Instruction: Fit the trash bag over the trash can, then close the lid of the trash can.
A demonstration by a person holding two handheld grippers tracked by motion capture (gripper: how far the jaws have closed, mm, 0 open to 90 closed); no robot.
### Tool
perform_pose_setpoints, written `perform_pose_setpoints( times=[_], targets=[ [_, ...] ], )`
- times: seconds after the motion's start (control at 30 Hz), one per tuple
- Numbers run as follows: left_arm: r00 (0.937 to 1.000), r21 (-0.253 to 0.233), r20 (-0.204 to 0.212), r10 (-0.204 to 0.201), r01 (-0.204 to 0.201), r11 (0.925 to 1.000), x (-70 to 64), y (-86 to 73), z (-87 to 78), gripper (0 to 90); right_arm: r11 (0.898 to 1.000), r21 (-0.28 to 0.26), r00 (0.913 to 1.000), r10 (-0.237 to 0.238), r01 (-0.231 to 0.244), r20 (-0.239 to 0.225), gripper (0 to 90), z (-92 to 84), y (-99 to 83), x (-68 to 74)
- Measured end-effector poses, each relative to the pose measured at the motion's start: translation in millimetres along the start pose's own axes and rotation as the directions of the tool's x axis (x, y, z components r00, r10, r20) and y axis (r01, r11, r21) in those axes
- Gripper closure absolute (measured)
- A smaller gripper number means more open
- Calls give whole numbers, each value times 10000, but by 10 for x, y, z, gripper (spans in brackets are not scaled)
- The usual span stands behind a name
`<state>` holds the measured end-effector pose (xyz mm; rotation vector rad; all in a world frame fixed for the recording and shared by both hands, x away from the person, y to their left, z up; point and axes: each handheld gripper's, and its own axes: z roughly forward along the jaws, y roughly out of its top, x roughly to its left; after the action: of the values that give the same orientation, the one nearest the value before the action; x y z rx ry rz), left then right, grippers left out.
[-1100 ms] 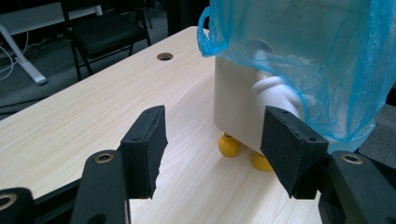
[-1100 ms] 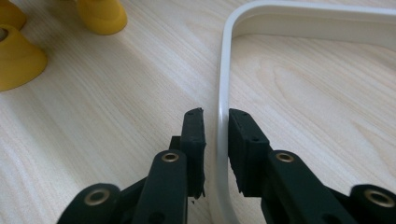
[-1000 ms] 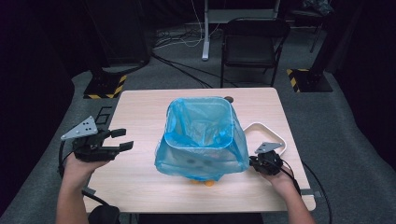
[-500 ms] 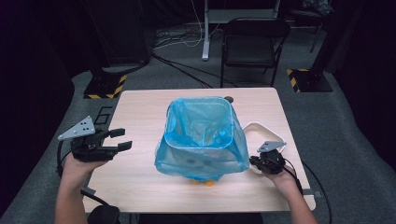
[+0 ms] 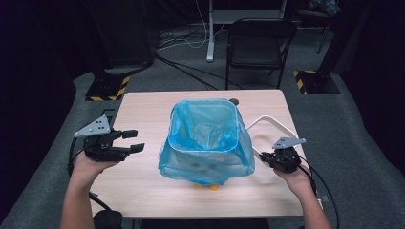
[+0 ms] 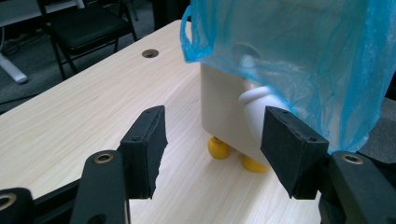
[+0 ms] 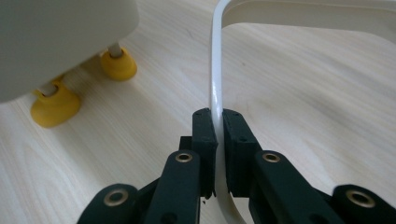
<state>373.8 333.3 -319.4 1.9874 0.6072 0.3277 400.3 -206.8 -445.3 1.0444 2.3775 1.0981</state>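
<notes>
With right tongs [image 7: 215, 128] pinching the white frame [image 5: 282, 128] beside the bagged bin [image 5: 205, 138] mid-surface, raise gently and level (left tongs [image 6: 215, 149] spread, waiting near the bin), avoiding snagging the bag.

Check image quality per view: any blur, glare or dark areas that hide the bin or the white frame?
High view: the table is lit, the floor around it dark, the picture soft. Left gripper view: bin fairly sharp. Right gripper view: right gripper sharp on the white frame, which carries a small glint; yellow feet slightly soft.
</notes>
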Motion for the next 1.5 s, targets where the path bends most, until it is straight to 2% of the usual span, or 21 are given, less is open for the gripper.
perform_pose_setpoints(
  times=[0.13,0.33,0.53,0.67,0.77,0.93,1.1,1.2,1.5],
  targets=[
    [9997,445,-65,246,-243,9987,-6,68,64,399,9996,-271,9999,84,-87,-113,844,-92,105,-51],
    [9996,568,16,289,-289,9980,13,147,93,396,9992,-347,9996,181,-189,-221,844,-190,225,-119],
    [9981,985,117,602,-611,9933,4,289,145,394,9989,-459,9996,-98,86,-269,844,-343,384,-117],
    [9963,1309,-59,856,-840,9878,1,409,164,388,9975,-668,9984,-282,250,-486,844,-482,528,-113],
    [9959,1328,234,874,-898,9871,2,485,189,382,9962,-804,9969,-391,335,-682,844,-576,636,-121],
    [9943,1367,393,989,-1034,9852,-17,595,207,379,9938,-841,9932,-796,725,-849,844,-718,807,-87],
    [9911,1350,492,1235,-1292,9824,-70,702,204,376,9927,-839,9910,-942,863,-953,844,-803,942,-76],
    [9888,1383,475,1412,-1465,9795,-94,749,213,374,9928,-843,9897,-936,847,-1080,843,-822,1024,-93],
    [9856,1356,682,1548,-1629,9773,-126,809,254,371,9916,-719,9876,-1146,1072,-1076,843,-805,1298,-143]
  ],
)
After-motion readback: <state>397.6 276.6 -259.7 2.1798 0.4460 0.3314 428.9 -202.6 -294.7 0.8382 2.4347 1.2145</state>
